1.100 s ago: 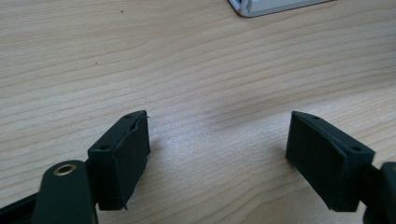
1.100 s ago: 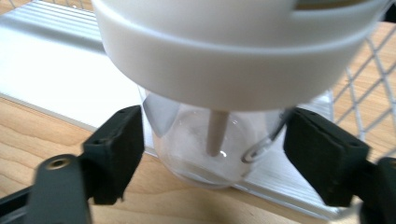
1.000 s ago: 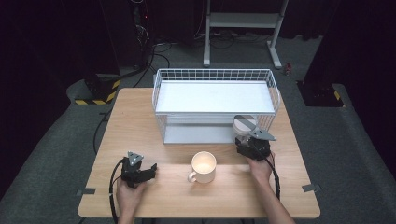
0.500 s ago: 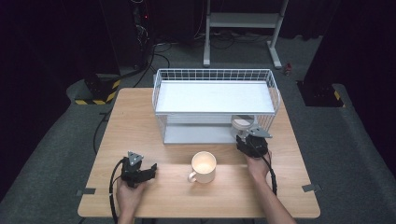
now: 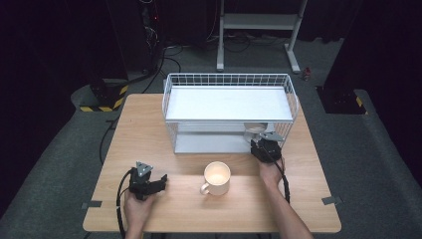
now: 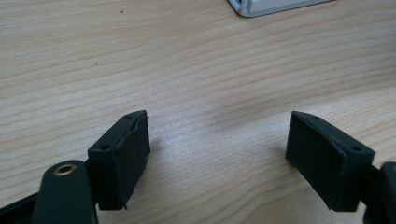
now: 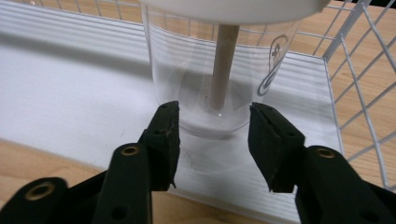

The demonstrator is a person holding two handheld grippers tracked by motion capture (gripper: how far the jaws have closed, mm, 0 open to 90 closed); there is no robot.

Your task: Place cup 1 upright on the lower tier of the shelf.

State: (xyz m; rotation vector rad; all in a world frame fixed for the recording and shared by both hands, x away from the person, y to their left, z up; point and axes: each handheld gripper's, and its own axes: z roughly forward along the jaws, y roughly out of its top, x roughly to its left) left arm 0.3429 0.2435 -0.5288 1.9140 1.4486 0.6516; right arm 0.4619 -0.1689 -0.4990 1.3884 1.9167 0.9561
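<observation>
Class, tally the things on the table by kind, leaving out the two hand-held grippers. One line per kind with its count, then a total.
Wire shelf racks: 1, the white rack
Mugs: 1, the cream mug
Clear glasses: 1, the glass on the rack's lower shelf
Total: 3

The clear plastic cup with a dark printed logo (image 7: 219,74) is cut off at the top of the right gripper view, where the white upper shelf of the wire rack (image 7: 233,7) hides its rim, and in the high view all but a sliver of it is hidden. Whether the 2 black pads (image 7: 166,135) of the right gripper (image 7: 212,126) touch its base cannot be told. The white mug's (image 5: 217,178) contents are washed out by glare.
</observation>
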